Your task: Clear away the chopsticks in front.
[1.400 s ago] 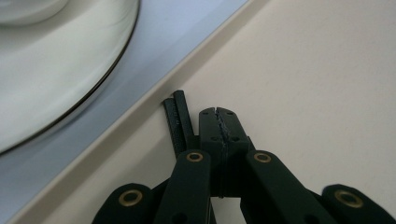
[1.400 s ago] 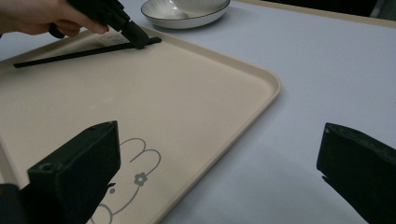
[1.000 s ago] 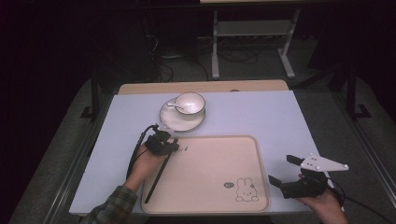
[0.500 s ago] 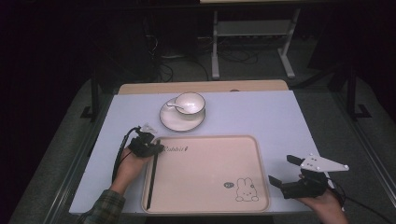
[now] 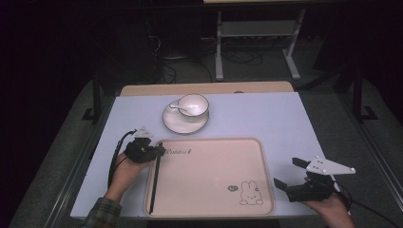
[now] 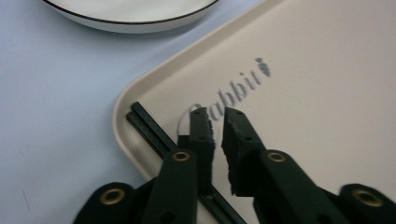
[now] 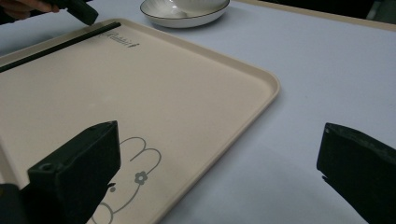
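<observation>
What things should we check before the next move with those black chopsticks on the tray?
1. Chopsticks lying flat inside the tray, along its left edge: ok.
2. Left tool let go: ok, jaws have just been opening, a small gap, nothing between them.
3. Left tool clear of the chopsticks: cannot tell, it sits right above them.
4. Right tool open and empty, beside the tray: ok.
5. Cup upright on its saucer, apart from the tray: ok.
</observation>
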Action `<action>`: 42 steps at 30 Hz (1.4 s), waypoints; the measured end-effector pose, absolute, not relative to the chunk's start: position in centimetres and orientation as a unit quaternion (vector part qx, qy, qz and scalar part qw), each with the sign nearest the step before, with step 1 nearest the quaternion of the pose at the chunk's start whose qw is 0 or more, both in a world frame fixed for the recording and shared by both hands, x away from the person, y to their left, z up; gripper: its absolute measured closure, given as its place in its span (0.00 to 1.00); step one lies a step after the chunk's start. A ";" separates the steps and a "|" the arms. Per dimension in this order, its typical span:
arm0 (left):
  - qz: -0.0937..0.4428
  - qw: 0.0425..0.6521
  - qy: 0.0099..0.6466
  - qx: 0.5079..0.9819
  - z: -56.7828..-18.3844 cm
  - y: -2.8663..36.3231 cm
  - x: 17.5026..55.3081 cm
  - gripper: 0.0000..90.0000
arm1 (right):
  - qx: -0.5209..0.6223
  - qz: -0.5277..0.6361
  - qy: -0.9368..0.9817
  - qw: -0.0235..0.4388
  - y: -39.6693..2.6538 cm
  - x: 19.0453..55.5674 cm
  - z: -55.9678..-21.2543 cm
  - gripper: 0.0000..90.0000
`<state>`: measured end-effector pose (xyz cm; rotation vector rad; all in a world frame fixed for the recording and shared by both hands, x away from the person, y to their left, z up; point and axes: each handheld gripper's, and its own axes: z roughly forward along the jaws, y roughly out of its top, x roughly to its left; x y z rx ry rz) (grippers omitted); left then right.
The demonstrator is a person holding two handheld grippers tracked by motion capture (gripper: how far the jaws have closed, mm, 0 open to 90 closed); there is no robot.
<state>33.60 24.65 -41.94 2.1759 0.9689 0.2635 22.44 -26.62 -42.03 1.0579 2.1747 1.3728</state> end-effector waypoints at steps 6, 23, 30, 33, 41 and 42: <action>0.101 0.380 0.361 0.845 -41.4 25.6 31.7 0.66 | 0.375 0.487 0.767 0.183 -26.7 22.5 -41.9 0.00; 0.125 0.400 0.364 0.832 -41.1 27.8 27.6 0.24 | 0.373 0.486 0.766 0.196 -26.8 22.7 -41.6 0.00; 0.127 0.399 0.375 0.827 -41.6 29.2 26.2 0.19 | 0.371 0.487 0.766 0.198 -26.8 22.7 -41.6 0.00; 0.126 0.396 0.373 0.829 -41.8 29.6 26.0 0.19 | 0.371 0.486 0.767 0.196 -26.7 22.8 -41.7 0.00; 0.122 0.397 0.374 0.829 -42.0 29.6 26.1 0.19 | 0.370 0.487 0.767 0.196 -26.6 22.8 -41.7 0.00; 0.122 0.397 0.374 0.829 -42.0 29.6 26.1 0.19 | 0.370 0.487 0.767 0.196 -26.6 22.8 -41.7 0.00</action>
